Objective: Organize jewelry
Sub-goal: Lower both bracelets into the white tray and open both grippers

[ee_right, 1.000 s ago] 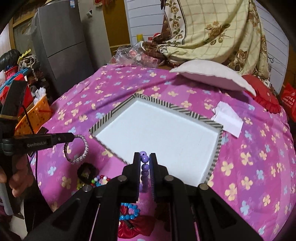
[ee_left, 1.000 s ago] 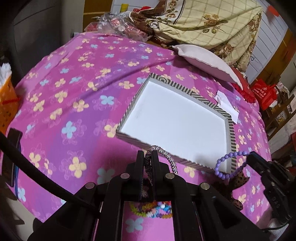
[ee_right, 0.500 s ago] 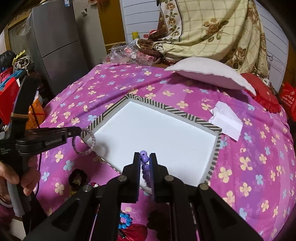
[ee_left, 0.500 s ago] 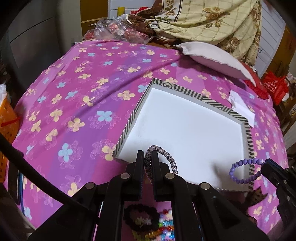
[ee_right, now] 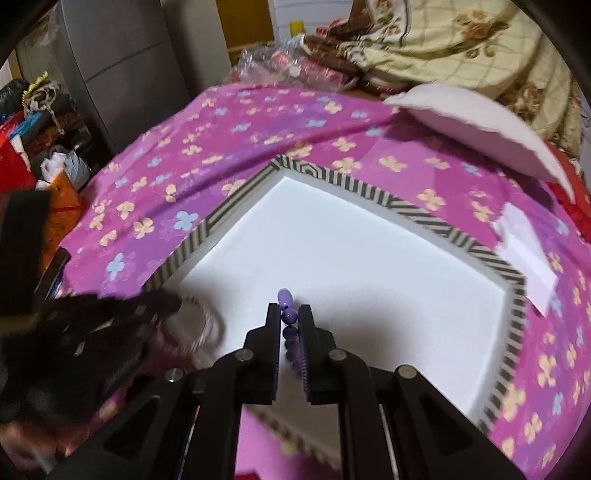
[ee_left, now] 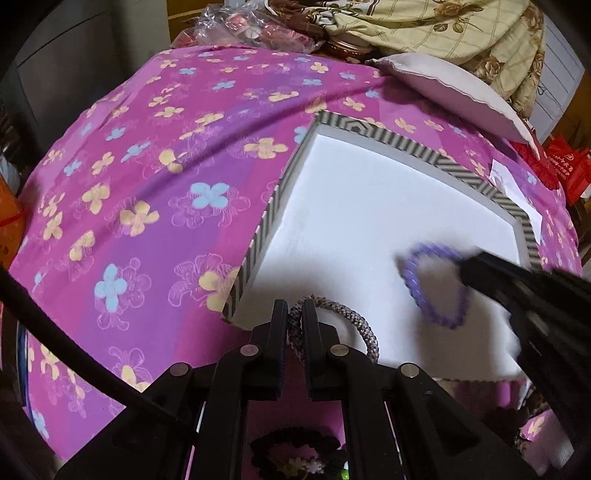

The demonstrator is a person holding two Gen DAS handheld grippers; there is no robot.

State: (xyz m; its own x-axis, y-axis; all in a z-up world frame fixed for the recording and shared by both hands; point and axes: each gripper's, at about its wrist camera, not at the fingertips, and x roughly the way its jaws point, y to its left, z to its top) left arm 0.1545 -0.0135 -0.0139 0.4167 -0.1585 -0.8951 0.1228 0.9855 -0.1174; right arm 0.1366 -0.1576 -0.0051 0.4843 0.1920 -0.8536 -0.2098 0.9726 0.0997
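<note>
A shallow box (ee_left: 469, 173) (ee_right: 424, 210) with a striped rim and a white floor lies on the pink flowered cloth. My left gripper (ee_left: 294, 308) is shut on a grey braided bracelet (ee_left: 351, 319), held over the box's near left corner. My right gripper (ee_right: 289, 312) is shut on a purple bead bracelet (ee_right: 287, 314), which hangs over the white floor. In the left wrist view the purple bracelet (ee_left: 436, 284) shows blurred at the right, with the right gripper's dark body behind it. In the right wrist view the braided bracelet (ee_right: 207, 325) shows blurred at the left.
More jewelry lies on the cloth below the left gripper: a dark ring with pale flowers (ee_left: 295, 454). A white cushion (ee_right: 476, 129) and a folded white paper (ee_right: 524, 251) lie beyond the box. A blanket (ee_right: 461, 44) and a plastic bag (ee_left: 255, 29) sit at the far edge.
Both grippers have come forward and down over the box, each keeping its bracelet. The purple bracelet has moved from the box's near right edge to above the white floor.
</note>
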